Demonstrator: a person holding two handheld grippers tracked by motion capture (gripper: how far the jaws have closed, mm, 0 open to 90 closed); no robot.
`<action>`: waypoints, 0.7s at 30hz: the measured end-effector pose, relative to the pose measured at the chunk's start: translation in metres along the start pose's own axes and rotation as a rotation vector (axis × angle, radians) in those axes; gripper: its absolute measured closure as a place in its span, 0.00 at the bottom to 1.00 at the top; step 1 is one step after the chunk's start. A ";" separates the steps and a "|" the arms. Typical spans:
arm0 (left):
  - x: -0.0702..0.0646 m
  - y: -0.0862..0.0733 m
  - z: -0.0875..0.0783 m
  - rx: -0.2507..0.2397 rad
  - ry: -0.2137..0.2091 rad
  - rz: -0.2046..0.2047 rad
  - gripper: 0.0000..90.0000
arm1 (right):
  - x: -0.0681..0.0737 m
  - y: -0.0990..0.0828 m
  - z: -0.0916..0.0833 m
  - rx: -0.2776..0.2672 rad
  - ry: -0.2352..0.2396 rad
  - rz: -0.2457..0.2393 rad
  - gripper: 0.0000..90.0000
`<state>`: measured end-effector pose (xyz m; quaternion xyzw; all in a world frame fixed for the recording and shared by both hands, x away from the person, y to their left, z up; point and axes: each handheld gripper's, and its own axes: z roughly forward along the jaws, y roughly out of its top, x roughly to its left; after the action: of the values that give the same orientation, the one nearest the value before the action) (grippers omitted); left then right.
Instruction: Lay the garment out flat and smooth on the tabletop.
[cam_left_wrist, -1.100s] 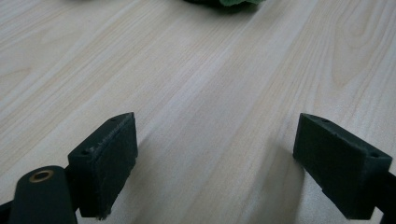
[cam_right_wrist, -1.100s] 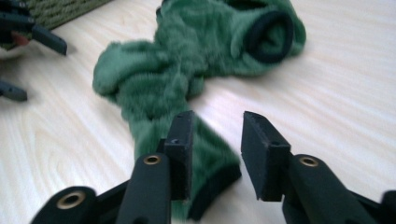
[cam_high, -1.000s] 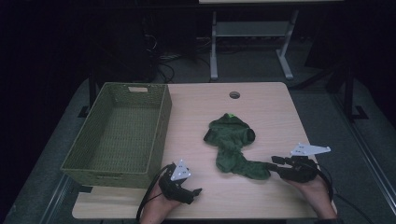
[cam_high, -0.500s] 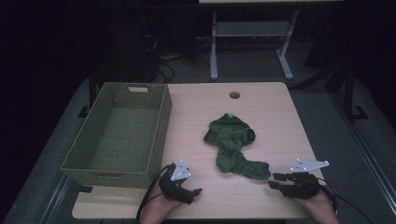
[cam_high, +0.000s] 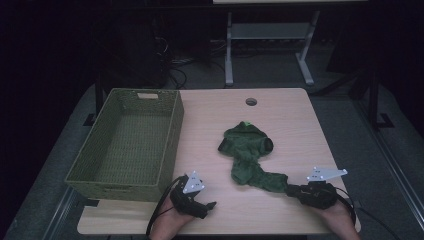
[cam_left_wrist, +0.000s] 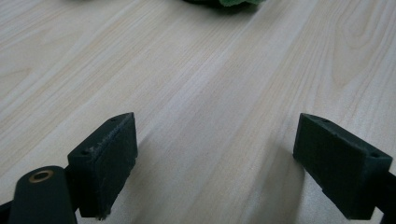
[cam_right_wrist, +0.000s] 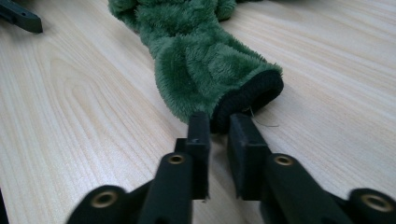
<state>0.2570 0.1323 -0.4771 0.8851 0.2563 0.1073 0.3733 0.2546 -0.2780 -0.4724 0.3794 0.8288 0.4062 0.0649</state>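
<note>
One relation matters: the green plush garment (cam_high: 248, 155) lies with its long axis running from the far middle of the table (cam_high: 295, 125) down toward the near right corner, and the black-trimmed cuff end (cam_right_wrist: 250, 95) sits right at the right gripper (cam_high: 291, 190).

Right gripper (cam_right_wrist: 218, 123): jaws almost closed, narrow gap left between them, pinching the black rim of the cuff. Grip is shallow, only the edge of the trim is between the pads, so I'd call it a marginal hold.

Left gripper (cam_high: 209, 205): jaws wide apart, nothing between them, resting low on bare wood at the near edge. In the left gripper view (cam_left_wrist: 215, 163) the garment is just a green edge at the top of frame, well ahead of the jaws.

Garment body is bunched mid-table, hood end farthest from the person; tail end trails toward the right hand. Woven green basket (cam_high: 170, 145) stands on the left side, empty as far as I can see, well apart from the garment.

Judgement: right hand owns the near end; left gripper is nearer the basket and has to reach forward and right to take the bunched part. Any lift toward the basket goes leftward across the long axis. Risk: cuff slips from that thin pinch.
</note>
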 end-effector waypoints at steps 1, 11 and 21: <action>0.000 0.000 0.000 0.000 0.000 0.000 0.15 | 0.000 0.000 0.000 -0.005 0.001 0.010 0.91; 0.000 0.000 0.000 -0.002 -0.002 -0.001 0.15 | -0.002 0.003 -0.005 -0.037 0.004 0.008 0.94; 0.000 0.000 0.001 -0.003 -0.001 0.001 0.14 | 0.004 0.020 -0.014 -0.106 0.007 -0.037 0.95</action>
<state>0.2574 0.1319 -0.4774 0.8846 0.2557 0.1075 0.3748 0.2572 -0.2761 -0.4480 0.3587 0.8132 0.4495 0.0894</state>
